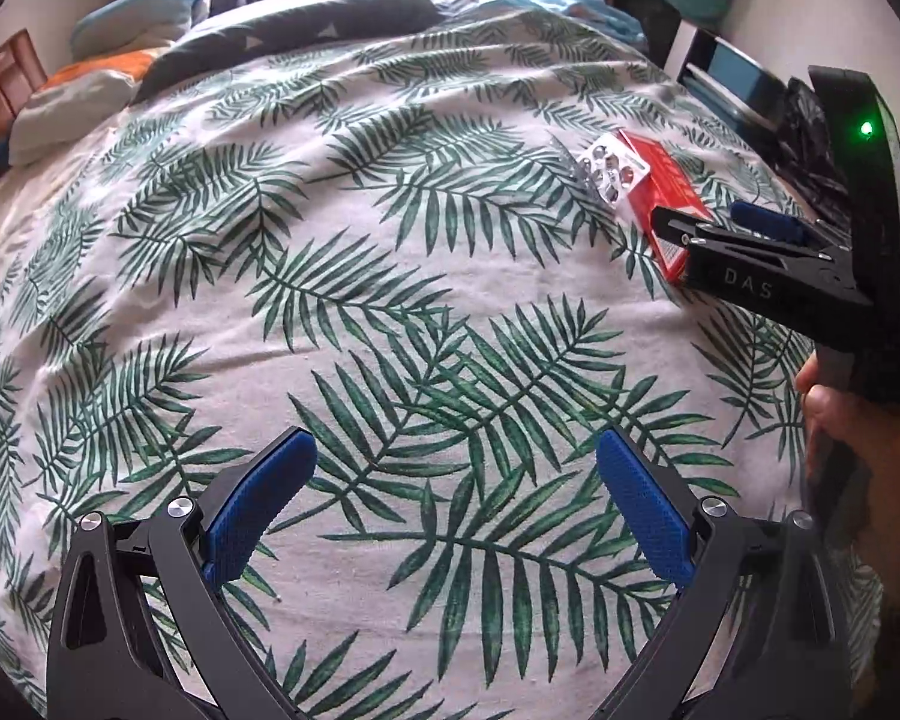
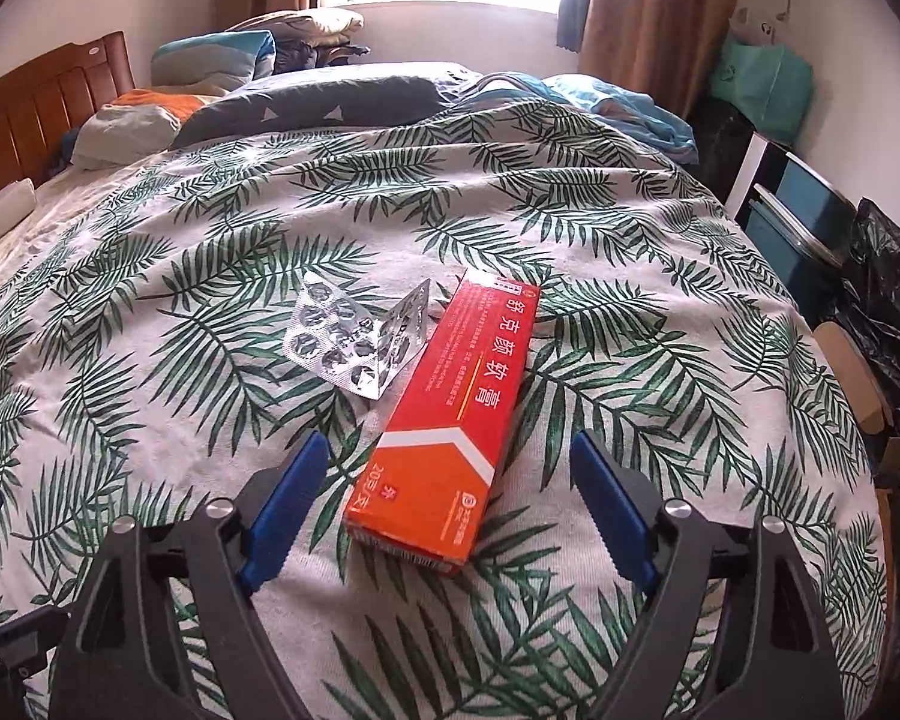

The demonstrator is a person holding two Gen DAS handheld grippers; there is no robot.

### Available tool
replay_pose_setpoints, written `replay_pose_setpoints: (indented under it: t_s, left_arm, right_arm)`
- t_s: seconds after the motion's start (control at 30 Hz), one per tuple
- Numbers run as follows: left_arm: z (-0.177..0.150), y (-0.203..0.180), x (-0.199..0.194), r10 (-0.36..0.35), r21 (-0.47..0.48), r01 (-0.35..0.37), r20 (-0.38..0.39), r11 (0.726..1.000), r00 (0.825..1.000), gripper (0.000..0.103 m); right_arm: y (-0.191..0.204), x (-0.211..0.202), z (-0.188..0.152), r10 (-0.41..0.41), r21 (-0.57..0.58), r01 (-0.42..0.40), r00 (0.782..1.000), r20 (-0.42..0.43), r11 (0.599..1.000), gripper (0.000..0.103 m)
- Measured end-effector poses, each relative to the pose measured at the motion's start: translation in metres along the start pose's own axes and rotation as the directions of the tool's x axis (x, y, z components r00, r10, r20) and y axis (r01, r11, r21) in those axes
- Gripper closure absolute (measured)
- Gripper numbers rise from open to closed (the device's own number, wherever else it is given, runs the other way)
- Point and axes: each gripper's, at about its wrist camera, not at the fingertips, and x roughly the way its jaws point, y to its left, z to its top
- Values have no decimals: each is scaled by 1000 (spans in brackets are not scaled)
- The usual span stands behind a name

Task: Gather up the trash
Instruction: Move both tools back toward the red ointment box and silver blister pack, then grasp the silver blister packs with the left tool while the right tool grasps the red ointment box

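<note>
From the left wrist, the long red cardboard box's (image 1: 660, 192) four-o'clock end hides behind the right gripper's black fingers (image 1: 672, 222).

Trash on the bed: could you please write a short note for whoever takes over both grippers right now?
Left gripper: open, empty, over bare bedspread.
Right gripper: open, its fingers on either side of the red box's near end, pads not pressing.
The silver blister packs lie on the bedspread just left of the box.
Done: nothing picked up yet.
Left: grasp the box, then the blister packs; a black bag sits beside the bed.
</note>
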Motion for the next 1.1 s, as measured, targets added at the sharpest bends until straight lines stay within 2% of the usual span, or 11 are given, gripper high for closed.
replay_pose_setpoints:
  t_s: [0.03,0.1,0.3,0.5,0.73,0.8,0.83,0.87,0.9,1.0,1.1]
  left_arm:
    - [2,0,2,-4,-3,4,2,1000,1000,6]
    - [7,-2,5,-21,-10,21,10,1000,1000,6]
    - [42,-26,18,-66,-2,66,58,998,996,6]
    - [93,-48,53,-98,-56,102,83,993,992,6]
    - [121,-59,89,-90,-102,98,76,990,993,9]
    - [126,-62,97,-69,-94,75,71,993,995,19]
    - [128,-63,102,-68,-92,74,62,993,996,30]
    - [129,-62,107,-72,-95,77,52,993,996,50]
    - [130,-62,111,-74,-101,78,42,992,996,58]
    - [131,-61,110,-80,-111,86,58,990,995,70]
    - [131,-60,106,-94,-110,100,66,989,993,74]
  right_arm:
    - [-1,6,1,7,1,-7,1000,-14,1000,45]
    - [-3,15,0,22,2,-22,999,-45,1000,55]
    - [-24,-3,-10,9,-10,-9,1000,0,1000,60]
    - [-56,-14,-35,-4,23,4,1000,8,1000,60]
    - [-51,-10,-42,-22,0,22,999,32,1000,61]
    - [-53,-10,-43,-13,8,13,999,33,1000,61]
    - [-54,-10,-44,-10,11,10,999,34,1000,61]
    - [-54,-10,-44,-12,10,11,999,36,1000,61]
    - [-53,-9,-44,-15,7,15,999,38,1000,61]
    - [-51,-9,-45,-28,-1,28,999,43,1000,61]
    - [-52,-9,-45,-24,2,24,999,42,1000,61]
